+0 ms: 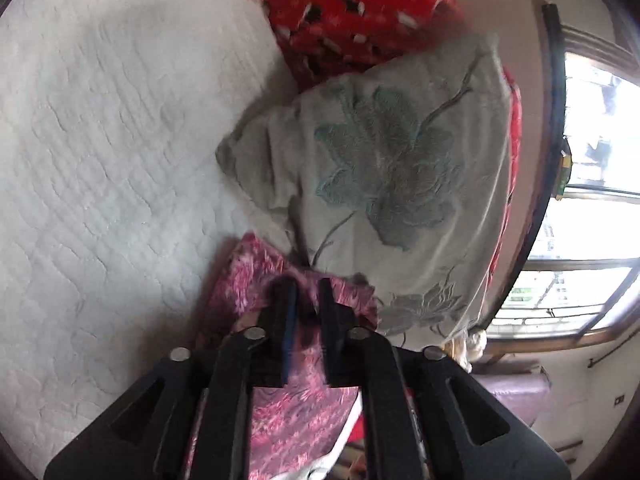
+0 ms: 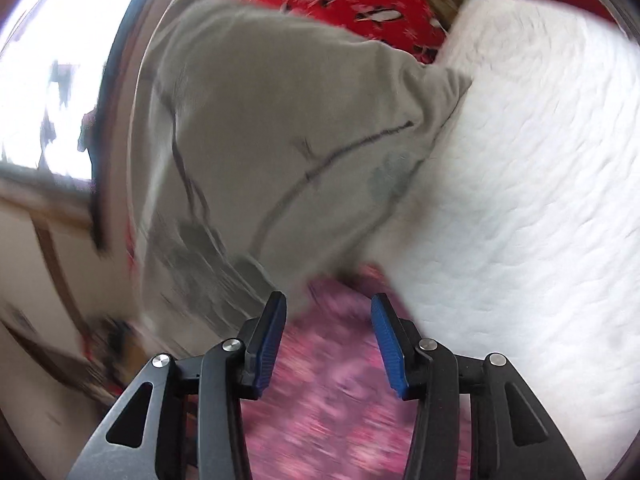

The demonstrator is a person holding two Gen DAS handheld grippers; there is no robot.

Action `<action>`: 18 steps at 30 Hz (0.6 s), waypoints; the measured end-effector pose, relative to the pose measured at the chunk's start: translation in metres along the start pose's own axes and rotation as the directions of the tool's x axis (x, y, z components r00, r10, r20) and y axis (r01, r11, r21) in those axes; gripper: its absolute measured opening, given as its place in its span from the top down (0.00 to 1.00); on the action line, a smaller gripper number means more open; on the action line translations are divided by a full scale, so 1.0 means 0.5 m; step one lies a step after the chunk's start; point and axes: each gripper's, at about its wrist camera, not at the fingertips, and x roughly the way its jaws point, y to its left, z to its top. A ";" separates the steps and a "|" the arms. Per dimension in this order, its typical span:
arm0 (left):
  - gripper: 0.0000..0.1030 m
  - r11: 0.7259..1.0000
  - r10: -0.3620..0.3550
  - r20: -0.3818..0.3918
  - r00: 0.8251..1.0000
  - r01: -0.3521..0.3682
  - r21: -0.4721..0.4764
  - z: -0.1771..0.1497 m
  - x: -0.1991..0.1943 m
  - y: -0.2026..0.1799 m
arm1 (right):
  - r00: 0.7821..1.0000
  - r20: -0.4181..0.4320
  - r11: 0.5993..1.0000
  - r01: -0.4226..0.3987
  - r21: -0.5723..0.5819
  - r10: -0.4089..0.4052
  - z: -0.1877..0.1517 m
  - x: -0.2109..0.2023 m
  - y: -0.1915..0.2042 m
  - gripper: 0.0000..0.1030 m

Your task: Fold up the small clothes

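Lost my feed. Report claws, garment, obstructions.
Left claw slightly parted over pink floral patterned cloth, grip unclear. Right claw open above it. Grey flower-embroidered pillow crowds the cloth's far edge.

Quilted white cloth bedspread (image 1: 100,160); embroidered grey pillow (image 1: 380,168); ribbed blue fingers (image 2: 386,340).

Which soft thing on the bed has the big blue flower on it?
The grey pillow. The cushion behind it is red with small marks, and the cloth by the gripper is pink.
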 end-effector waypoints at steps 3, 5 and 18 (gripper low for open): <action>0.65 0.999 0.012 0.043 0.999 -0.014 0.032 -0.004 -0.023 -0.013 | 0.994 -0.016 0.986 0.105 -0.132 -0.108 -0.028 0.006 0.015 0.54; 0.64 0.994 0.047 0.034 0.998 -0.050 0.102 -0.019 -0.023 -0.026 | 0.987 -0.017 0.969 0.154 -0.192 -0.160 -0.043 0.025 0.027 0.53; 0.60 0.912 0.285 -0.004 0.958 -0.270 0.309 -0.074 0.109 -0.004 | 0.967 0.077 0.929 0.254 -0.271 -0.242 -0.020 0.114 0.061 0.96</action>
